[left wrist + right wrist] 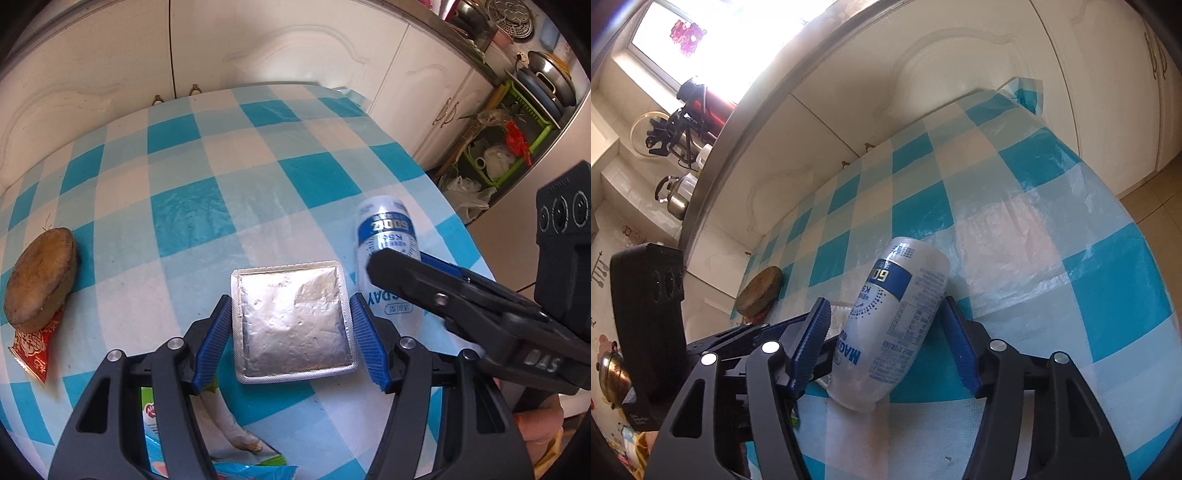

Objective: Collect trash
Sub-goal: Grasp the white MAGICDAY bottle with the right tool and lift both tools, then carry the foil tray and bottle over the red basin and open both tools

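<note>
Left wrist: foil pack between spread left hand-held gripper fingers, untouched.

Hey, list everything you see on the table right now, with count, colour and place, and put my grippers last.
foil packet: one, silver, flat between the left gripper's fingers.
plastic bottle: one, white with blue label, lying between the right gripper's fingers.
round wooden block: one, brown, far left of table.
red wrapper: one, red and gold, under the block.
tablecloth: one, blue and white checks.
left gripper: black, blue pads, open.
right gripper: black, blue pads, open.
</note>
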The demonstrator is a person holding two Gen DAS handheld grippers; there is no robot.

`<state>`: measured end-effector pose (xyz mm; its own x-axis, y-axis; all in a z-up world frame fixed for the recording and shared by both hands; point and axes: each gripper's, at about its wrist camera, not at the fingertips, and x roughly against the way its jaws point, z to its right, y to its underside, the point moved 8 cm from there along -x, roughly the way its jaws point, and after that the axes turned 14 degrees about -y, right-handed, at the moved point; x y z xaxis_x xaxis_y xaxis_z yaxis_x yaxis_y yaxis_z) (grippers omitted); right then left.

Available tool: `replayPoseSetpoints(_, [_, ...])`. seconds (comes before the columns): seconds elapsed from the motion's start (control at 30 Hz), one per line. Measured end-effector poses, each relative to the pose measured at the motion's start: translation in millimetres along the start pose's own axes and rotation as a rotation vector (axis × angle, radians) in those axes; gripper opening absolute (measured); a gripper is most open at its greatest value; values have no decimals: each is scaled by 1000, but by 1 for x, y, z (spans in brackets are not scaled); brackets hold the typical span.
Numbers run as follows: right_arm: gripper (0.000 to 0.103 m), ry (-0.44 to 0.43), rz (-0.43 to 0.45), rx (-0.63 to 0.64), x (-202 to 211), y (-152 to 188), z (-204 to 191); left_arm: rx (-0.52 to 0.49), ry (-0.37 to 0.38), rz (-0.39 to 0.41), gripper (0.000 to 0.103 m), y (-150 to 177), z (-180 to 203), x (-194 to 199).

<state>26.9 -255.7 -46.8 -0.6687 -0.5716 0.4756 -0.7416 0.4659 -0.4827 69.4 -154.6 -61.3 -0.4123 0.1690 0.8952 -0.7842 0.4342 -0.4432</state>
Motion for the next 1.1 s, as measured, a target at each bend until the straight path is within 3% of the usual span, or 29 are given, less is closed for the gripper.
replayPoseSetpoints(0.13, [45, 23, -15, 18, -3, 2, 1, 10, 8, 12, 65, 4, -1, 7])
replayPoseSetpoints(0.37, [44, 21, -17, 23, -3, 4, 2, 85, 32, 41, 65, 7, -18, 23])
replayPoseSetpoints(0.73, [44, -145, 2, -19, 0, 8, -24, 211, 86, 121, 65, 21, -51, 71])
replayPoseSetpoints(1.1, [44, -233, -45, -4, -12, 26, -65, 402, 94, 165, 65, 90, -113, 117])
